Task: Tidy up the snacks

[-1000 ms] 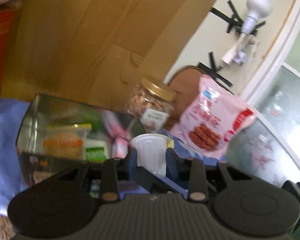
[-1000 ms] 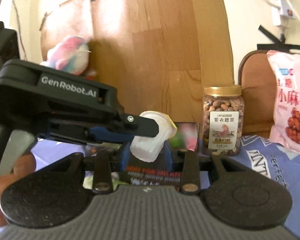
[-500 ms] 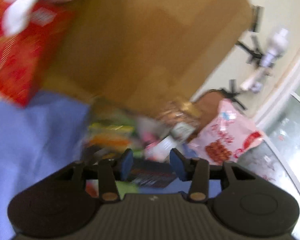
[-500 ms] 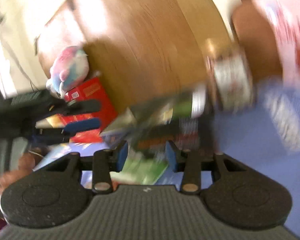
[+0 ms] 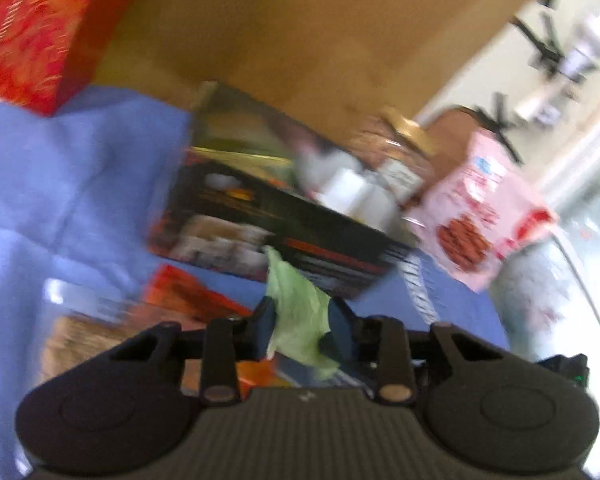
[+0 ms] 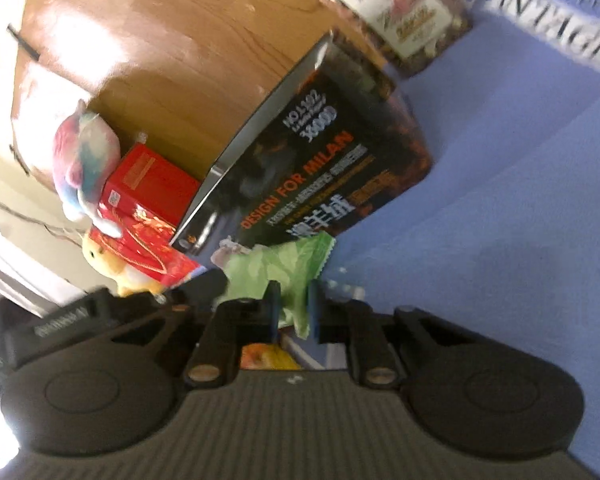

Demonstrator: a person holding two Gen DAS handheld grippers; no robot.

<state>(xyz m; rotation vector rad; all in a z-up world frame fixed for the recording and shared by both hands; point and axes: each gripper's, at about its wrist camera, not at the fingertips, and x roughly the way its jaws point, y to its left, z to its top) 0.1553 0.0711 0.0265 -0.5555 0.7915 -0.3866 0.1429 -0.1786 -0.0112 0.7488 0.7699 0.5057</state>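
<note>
Gripping a pale green packet [image 5: 298, 320] between us, we judge that we are mid-pickup: one more snack is being lifted off the blue cloth [image 5: 60, 184] and is bound for the dark box [image 6: 332, 160] that serves as the snack bin. That box sits at about twelve o'clock from both claws, just beyond the packet, with a white cup [image 5: 346, 192] already showing over its rim in the left view.

Our left claw [image 5: 300, 326] is narrowed to roughly the packet's width, its blue pads pressed on either side of the crumpled green film. Our right claw [image 6: 293, 312] is closed down even tighter, pinching the packet's lower edge near the serrated seal. Whether both truly bear the load or one merely brushes it, the blur will not let us say.

Next, we think, one claw should let go so the other can carry the packet up over the box wall and drop it inside. A nut jar [image 6: 400, 16] stands at one o'clock in the right view, and a pink bag [image 5: 476, 216] at two o'clock in the left.
</note>
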